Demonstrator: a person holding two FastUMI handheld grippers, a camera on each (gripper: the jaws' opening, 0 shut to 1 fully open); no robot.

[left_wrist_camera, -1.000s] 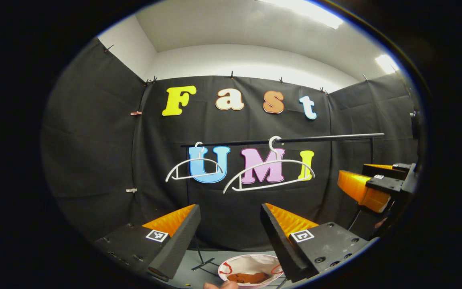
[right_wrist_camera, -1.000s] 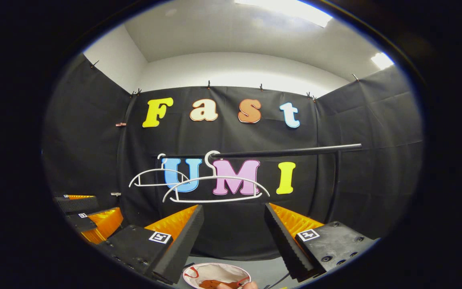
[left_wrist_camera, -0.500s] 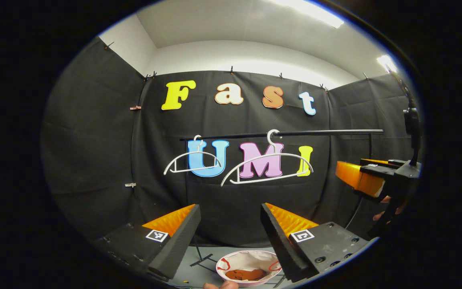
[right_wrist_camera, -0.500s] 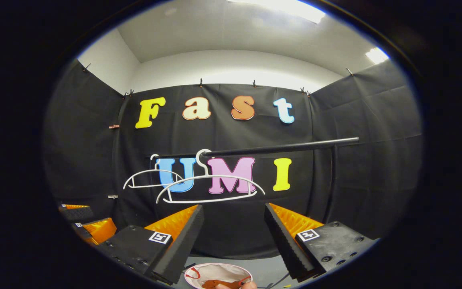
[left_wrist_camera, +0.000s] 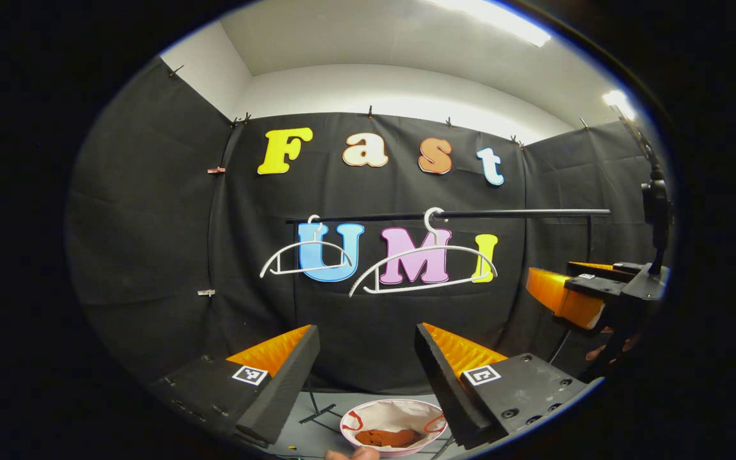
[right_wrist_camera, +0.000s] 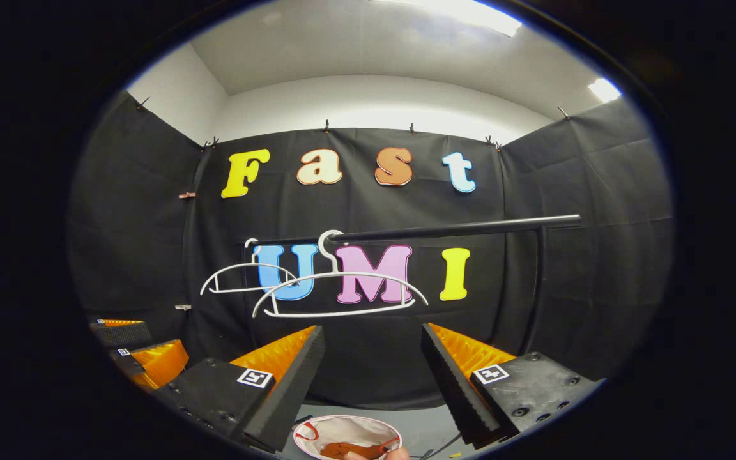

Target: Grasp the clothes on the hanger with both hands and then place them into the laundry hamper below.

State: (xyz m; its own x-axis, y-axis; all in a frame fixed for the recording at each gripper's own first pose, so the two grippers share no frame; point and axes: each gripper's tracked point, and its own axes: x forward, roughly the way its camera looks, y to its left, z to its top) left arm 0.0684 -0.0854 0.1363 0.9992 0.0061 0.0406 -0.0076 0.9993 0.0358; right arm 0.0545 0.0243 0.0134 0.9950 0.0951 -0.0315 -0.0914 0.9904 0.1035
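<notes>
The clothes (left_wrist_camera: 388, 438), a crumpled rust-brown piece of soft fabric, lie at the bottom of the laundry hamper (left_wrist_camera: 368, 415), a round, pale, soft-walled basket with red loop handles that stands on the grey floor beneath the rail; by the look of things the placing is done and the step in hand is to draw both tools back and clear. Going from big to small: the black metal rail (left_wrist_camera: 515, 214) runs straight across in front of the booth wall, thin and smooth, and from it hang two bare white hangers, the nearer hanger (left_wrist_camera: 422, 271) and the farther hanger (left_wrist_camera: 304, 259), both slim curved plastic or coated wire with a hook on top. The left tongs (left_wrist_camera: 367, 358) stand wide apart with nothing between them, their inner faces ribbed and wedge-shaped; the right tongs (right_wrist_camera: 373, 361) are likewise spread wide and empty. In the left gripper view the right tool appears off to the side, near the rail's end. To finish well, it seems wise to keep both tools level and below the hangers, so nothing snags a hook or knocks the rail, and to leave the light hamper undisturbed.
</notes>
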